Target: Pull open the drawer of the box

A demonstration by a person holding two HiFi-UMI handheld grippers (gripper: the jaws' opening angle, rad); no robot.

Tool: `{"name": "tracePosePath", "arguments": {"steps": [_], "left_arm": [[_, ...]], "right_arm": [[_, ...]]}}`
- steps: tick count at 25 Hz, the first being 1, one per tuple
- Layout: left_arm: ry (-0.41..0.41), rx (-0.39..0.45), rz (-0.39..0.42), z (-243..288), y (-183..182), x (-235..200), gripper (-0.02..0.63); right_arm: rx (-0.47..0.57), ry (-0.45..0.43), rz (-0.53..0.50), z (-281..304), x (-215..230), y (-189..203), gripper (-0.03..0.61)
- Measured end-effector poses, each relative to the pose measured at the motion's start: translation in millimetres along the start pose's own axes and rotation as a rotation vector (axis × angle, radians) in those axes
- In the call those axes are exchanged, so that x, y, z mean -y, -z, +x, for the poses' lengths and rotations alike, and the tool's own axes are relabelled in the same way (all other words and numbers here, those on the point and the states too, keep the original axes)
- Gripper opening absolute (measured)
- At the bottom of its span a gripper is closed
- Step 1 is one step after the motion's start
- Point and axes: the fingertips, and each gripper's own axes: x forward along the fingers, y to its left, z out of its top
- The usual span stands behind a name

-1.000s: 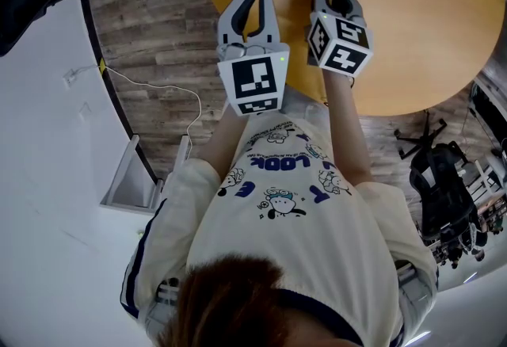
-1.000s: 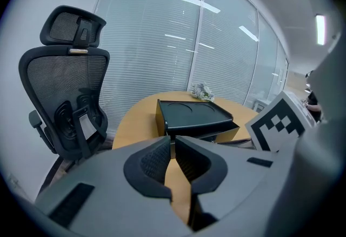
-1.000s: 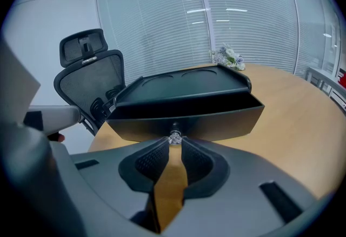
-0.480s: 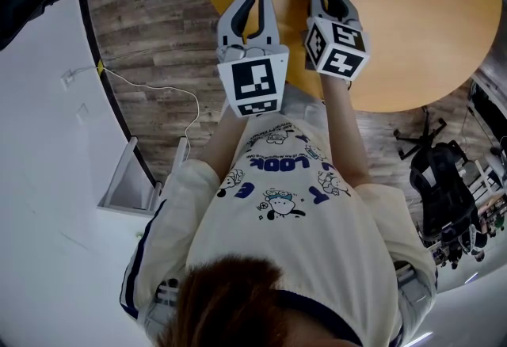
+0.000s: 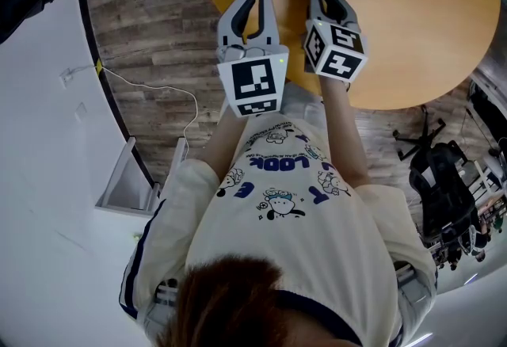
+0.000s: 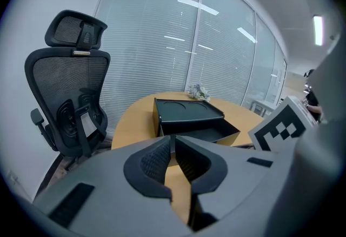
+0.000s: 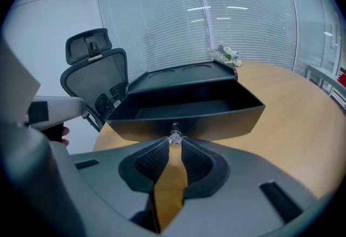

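Right gripper [image 7: 174, 143] on the knob [image 7: 174, 137] of the open drawer [image 7: 186, 116], left gripper [image 6: 172, 143] idle beside it.
Nearest, only the right gripper view shows the grip: its 2 jaws are pinched on what looks like a small clear knob at the drawer front. Directly ahead of the tips, the drawer stands out from the black box [image 7: 181, 76]. The left gripper's jaws meet at the tips with nothing between them, over the round table [image 6: 132, 122] left of the box. Its view alone shows an office chair [image 6: 70, 100] beyond.
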Motion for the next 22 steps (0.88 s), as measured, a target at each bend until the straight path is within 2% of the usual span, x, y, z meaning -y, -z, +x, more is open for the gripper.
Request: {"name": "tracePosePath", "arguments": {"steps": [22], "left_arm": [[0.000, 0.004, 0.001, -16, 11, 6, 0.035]], "right_arm": [[-0.018, 0.000, -0.004, -20, 1, 25, 0.086]]}}
